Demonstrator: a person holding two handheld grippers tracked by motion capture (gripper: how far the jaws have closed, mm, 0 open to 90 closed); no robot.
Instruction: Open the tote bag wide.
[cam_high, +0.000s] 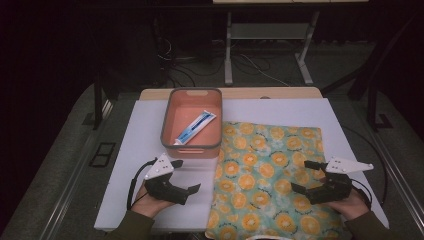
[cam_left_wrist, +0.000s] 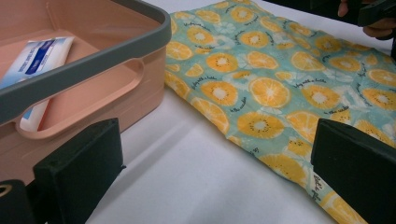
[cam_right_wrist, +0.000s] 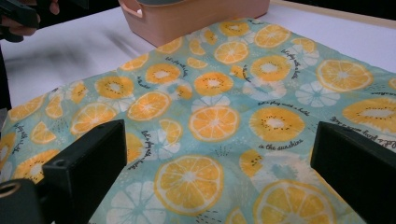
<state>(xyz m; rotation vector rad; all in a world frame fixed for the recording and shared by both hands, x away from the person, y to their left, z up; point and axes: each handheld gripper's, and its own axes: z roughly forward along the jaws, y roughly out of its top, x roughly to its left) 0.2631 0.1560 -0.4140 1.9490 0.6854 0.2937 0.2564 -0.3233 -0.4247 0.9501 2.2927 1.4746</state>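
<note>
Grippers held in a person's hands hover wide open and empty, the left gripper (cam_high: 182, 176) over the white table (cam_high: 145, 125) at seven o'clock, the right gripper (cam_high: 306, 176) over the orange-print cloth (cam_high: 265, 170) at five, with a toothpaste tube (cam_high: 195, 128) inside the pink basket (cam_high: 172, 107) at eleven.

In my left gripper view the pink bin (cam_left_wrist: 93, 88) runs off the left and top edges, and its grey rim hides most of the toothpaste tube (cam_left_wrist: 39, 58); the print on it is too small for me to read. The orange-print cloth (cam_left_wrist: 280, 88) is cut off at the right edge there. In the high view its near edge (cam_high: 270, 232) leaves the bottom of the picture, as do my forearms. In my right gripper view my left hand (cam_right_wrist: 23, 14) is blurred and clipped at the corner.
</note>
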